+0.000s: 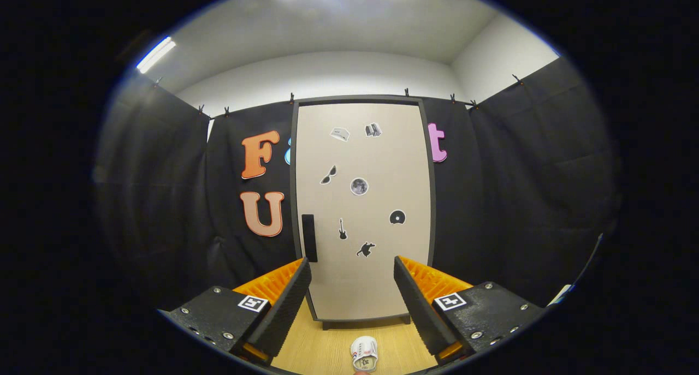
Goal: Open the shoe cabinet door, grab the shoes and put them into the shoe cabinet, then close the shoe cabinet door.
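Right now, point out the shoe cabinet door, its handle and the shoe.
shoe cabinet door (pixel 377 162): gripper view, bare panel among the stickers, shut.
door handle (pixel 309 237): gripper view, middle of the dark vertical bar.
shoe (pixel 365 354): gripper view, upper of the white shoe, on the floor between the open gripper (pixel 352 277) fingers.

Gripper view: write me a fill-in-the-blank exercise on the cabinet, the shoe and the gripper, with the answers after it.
1. The shoe cabinet door is ____.
2. The dark handle sits near the door's ____ edge.
3. The shoe lies on the wooden ____, between the fingers of the gripper and in front of the cabinet.
4. The fingers stand ____, holding nothing.

Missing words: closed; left; floor; open
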A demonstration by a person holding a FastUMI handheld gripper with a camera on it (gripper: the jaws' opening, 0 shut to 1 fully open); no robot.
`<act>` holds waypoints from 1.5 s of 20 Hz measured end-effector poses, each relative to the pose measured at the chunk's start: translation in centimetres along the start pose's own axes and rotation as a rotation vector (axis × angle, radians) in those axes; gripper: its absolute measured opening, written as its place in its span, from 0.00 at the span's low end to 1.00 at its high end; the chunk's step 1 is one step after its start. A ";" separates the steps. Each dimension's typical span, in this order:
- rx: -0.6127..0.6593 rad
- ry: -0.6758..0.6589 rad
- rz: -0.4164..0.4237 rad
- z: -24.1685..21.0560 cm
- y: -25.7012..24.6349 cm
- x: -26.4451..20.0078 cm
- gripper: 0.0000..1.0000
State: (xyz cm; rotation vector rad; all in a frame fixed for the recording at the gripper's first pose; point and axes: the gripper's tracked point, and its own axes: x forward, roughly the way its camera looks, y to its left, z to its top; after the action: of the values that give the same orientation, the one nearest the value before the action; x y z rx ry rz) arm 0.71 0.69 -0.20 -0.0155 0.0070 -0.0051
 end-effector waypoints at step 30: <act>-0.023 0.111 0.033 -7.4 11.4 26.9 0.72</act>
State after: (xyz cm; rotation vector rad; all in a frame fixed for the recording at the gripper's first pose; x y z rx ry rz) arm 27.64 11.88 -7.92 -0.0383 0.1184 0.0276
